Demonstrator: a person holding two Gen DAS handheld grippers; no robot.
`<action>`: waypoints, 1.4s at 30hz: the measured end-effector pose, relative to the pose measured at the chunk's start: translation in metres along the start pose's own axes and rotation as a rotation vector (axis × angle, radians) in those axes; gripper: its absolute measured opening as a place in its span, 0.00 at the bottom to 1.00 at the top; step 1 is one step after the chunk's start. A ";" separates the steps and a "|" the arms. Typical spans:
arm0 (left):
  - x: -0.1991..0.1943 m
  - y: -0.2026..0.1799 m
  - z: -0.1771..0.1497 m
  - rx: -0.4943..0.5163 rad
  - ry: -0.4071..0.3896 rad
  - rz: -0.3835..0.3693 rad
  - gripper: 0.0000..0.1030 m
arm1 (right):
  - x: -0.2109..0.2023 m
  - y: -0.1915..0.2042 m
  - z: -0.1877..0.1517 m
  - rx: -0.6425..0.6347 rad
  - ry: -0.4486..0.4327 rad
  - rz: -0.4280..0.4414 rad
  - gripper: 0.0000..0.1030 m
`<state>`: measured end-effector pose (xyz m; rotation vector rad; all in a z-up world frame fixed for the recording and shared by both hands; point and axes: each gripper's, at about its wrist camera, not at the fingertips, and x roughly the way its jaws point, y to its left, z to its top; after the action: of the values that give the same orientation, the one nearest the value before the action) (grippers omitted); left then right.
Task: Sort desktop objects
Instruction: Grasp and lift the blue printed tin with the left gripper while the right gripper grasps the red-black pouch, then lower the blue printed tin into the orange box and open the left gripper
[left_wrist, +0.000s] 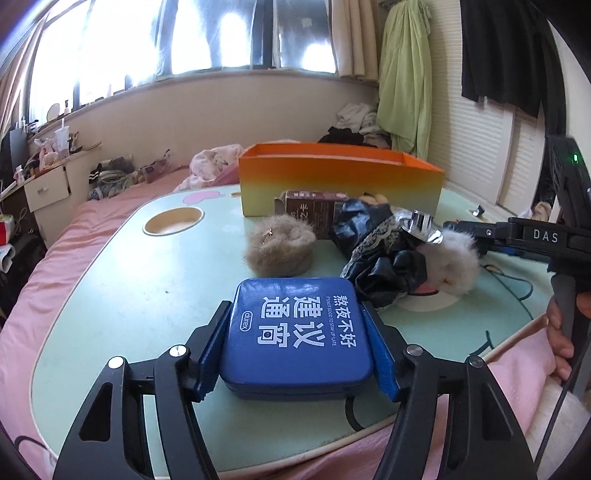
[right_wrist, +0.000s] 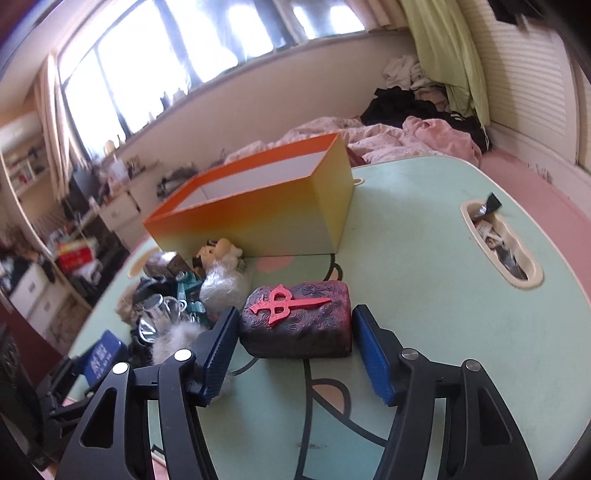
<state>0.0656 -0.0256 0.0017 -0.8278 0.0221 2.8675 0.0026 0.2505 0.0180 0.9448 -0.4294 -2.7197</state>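
My left gripper (left_wrist: 295, 343) is shut on a blue square tin (left_wrist: 299, 332) with white Chinese lettering, at the near edge of the green table (left_wrist: 129, 295). My right gripper (right_wrist: 295, 339) is open, its fingers on either side of a dark red block (right_wrist: 297, 321) with a red raised symbol; the left pad is close to it, the right pad apart from it. An open orange-to-yellow box (left_wrist: 340, 184) stands at the back of the table; it also shows in the right wrist view (right_wrist: 258, 218). The right gripper shows in the left wrist view (left_wrist: 458, 225) near a white fluffy item (left_wrist: 452, 262).
A pile lies in front of the box: a brown fluffy ball (left_wrist: 280, 247), a brown carton (left_wrist: 314, 210), black lace-trimmed fabric (left_wrist: 376, 254), a shiny silver piece (left_wrist: 421, 225). The table has a round cup recess (left_wrist: 173, 221) and an oval slot (right_wrist: 502, 247) holding small items. A pink bed surrounds it.
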 end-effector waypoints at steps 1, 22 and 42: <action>-0.001 0.000 0.000 -0.001 -0.008 -0.004 0.65 | -0.003 -0.004 -0.001 0.021 -0.013 0.013 0.61; 0.025 0.010 0.125 -0.104 -0.130 -0.037 0.65 | 0.024 0.035 0.108 -0.012 -0.109 0.006 0.60; 0.079 0.036 0.111 -0.245 0.037 -0.040 0.73 | 0.052 0.040 0.094 -0.143 -0.061 -0.040 0.74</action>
<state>-0.0647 -0.0433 0.0530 -0.9117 -0.3436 2.8535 -0.0921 0.2154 0.0731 0.8429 -0.2247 -2.7782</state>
